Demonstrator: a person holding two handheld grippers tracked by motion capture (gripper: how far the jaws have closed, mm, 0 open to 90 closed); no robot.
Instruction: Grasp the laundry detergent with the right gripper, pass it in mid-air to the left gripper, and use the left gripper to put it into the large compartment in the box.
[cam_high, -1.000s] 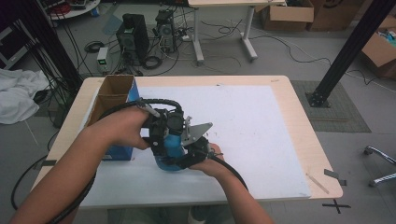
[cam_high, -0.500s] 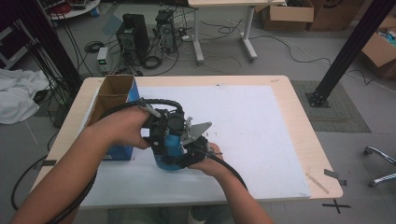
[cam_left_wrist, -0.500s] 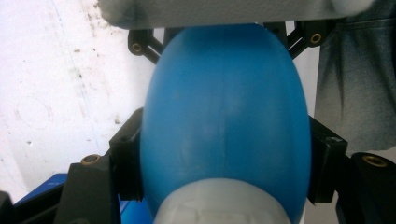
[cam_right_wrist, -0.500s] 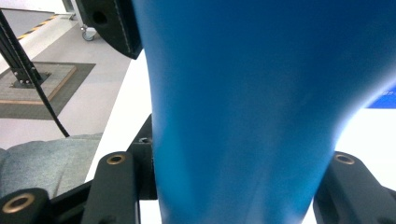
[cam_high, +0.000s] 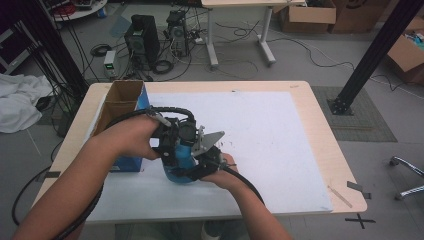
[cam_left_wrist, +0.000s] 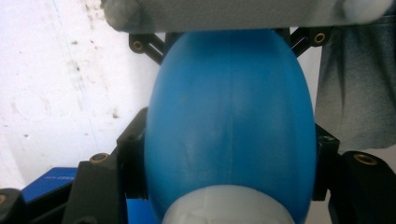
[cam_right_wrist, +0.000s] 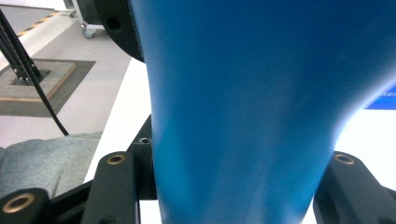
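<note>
A blue plastic bottle (cam_high: 183, 152) with a white cap (cam_left_wrist: 229, 207) stands on the white mat, held between both hands. My left gripper (cam_high: 171, 146) comes at it from the left. In the left gripper view its jaws have just been closing, and its black pads (cam_left_wrist: 133, 156) now press on both flanks of the bottle (cam_left_wrist: 229, 112) near the cap. My right gripper (cam_high: 201, 164), with its grey plate on top, comes in from the near right. Its jaws clamp the bottle's body (cam_right_wrist: 252, 93) low down, so my right gripper (cam_right_wrist: 240, 163) is shut on it.
An open cardboard box (cam_high: 121, 100) with a blue side stands at the table's left edge, just behind my left hand. The white mat (cam_high: 270, 130) covers most of the wooden table (cam_high: 320, 130). Computers, cables and a black post stand on the floor beyond.
</note>
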